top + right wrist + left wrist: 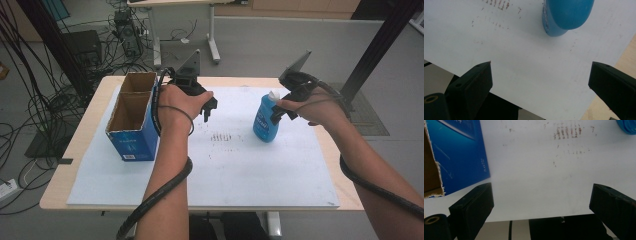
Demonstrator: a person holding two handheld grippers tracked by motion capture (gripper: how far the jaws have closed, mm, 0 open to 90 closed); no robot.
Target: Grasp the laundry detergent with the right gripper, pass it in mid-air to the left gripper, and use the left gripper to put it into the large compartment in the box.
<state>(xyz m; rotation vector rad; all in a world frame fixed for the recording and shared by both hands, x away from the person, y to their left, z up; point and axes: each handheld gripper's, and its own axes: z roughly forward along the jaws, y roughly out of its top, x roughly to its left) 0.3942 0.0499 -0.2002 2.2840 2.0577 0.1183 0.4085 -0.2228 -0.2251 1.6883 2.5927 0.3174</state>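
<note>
A blue bottle (264, 122) with a white cap stands upright on the white sheet (240, 170), right of centre. My right gripper (283, 114) hovers just right of its top, open and holding nothing. In the right gripper view the bottle (566, 15) lies ahead of the gripper (541, 64), beyond the wide-apart jaws. An open blue cardboard box (131, 122) stands at the sheet's left edge. My left gripper (210, 110) hangs open over the sheet right of the box. The left gripper view puts the box (456, 152) at the left of the empty gripper (541, 188).
Brown smudges (220, 136) mark the middle of the sheet. The wooden table edge (345, 195) shows around the sheet. Cables (40, 110) crowd the floor at the left. Another table's legs (212, 35) stand behind, and a black post (385, 40) rises at the right.
</note>
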